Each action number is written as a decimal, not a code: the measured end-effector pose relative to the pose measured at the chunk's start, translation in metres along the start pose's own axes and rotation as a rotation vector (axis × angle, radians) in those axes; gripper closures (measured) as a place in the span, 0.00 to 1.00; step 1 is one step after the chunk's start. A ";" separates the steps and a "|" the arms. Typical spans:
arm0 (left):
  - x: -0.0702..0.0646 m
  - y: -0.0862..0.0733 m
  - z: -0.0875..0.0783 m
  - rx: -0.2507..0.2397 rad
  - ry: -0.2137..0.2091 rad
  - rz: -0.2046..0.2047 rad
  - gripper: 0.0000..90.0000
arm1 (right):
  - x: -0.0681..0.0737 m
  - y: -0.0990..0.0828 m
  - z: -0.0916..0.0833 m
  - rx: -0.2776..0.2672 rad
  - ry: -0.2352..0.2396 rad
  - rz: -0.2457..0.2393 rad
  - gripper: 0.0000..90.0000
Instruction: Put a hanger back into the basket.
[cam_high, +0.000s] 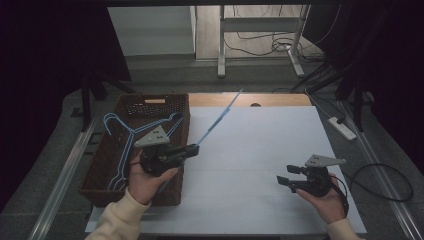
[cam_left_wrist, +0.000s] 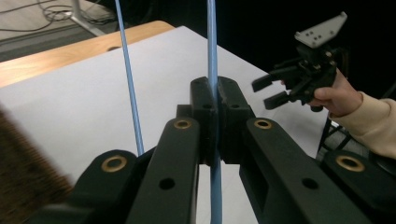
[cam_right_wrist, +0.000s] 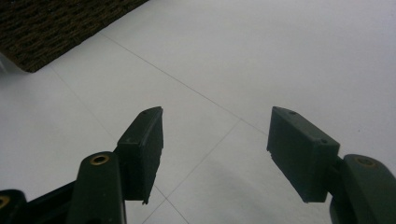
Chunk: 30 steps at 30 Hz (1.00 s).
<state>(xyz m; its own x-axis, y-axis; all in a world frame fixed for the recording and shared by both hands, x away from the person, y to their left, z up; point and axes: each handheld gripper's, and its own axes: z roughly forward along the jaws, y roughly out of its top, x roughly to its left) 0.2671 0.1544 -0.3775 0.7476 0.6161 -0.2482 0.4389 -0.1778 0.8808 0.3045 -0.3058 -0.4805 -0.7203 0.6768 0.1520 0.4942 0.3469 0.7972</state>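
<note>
High view. The left gripper (cam_high: 192, 149), at lower left of the frame beside the wicker basket (cam_high: 105, 165), has its jaws closed on a thin blue hanger (cam_high: 216, 121). The gripped wire's long axis runs from the jaws up and to the right, its far end reaching toward the top centre of the frame over the wooden table edge (cam_high: 280, 99). More blue hangers (cam_high: 119, 145) lie in the basket.

Left gripper view. The blue hanger (cam_left_wrist: 212, 51) passes straight up between the closed jaws of the left gripper (cam_left_wrist: 215, 100); a second blue wire (cam_left_wrist: 128, 70), apparently of the same hanger, rises to its left.

Right gripper view. The right gripper (cam_right_wrist: 215, 140) stands wide and holds nothing, over the white sheet (cam_right_wrist: 289, 51).

Key relation: in the high view the right gripper (cam_high: 284, 181) sits at lower right, well apart from the hanger, which lies up and to its left. Judged from this, any two-handed hold would need the right gripper to travel leftward and up across the white sheet (cam_high: 260, 145); the left is plainly the nearer.
</note>
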 end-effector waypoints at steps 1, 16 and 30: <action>0.006 -0.001 -0.006 -0.011 -0.004 -0.007 0.97 | 0.000 0.000 0.000 0.001 0.002 -0.003 0.40; 0.068 -0.022 -0.063 -0.018 0.067 -0.070 0.97 | 0.002 -0.002 0.005 0.031 -0.007 -0.027 0.40; 0.103 -0.038 -0.080 -0.004 0.091 -0.131 0.97 | 0.002 -0.003 0.005 0.032 -0.013 -0.023 0.40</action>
<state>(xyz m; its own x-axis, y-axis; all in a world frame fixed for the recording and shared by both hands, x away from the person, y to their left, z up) 0.2875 0.2855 -0.4046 0.6355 0.7008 -0.3240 0.5281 -0.0885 0.8445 0.3043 -0.3025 -0.4854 -0.7252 0.6770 0.1256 0.4927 0.3828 0.7815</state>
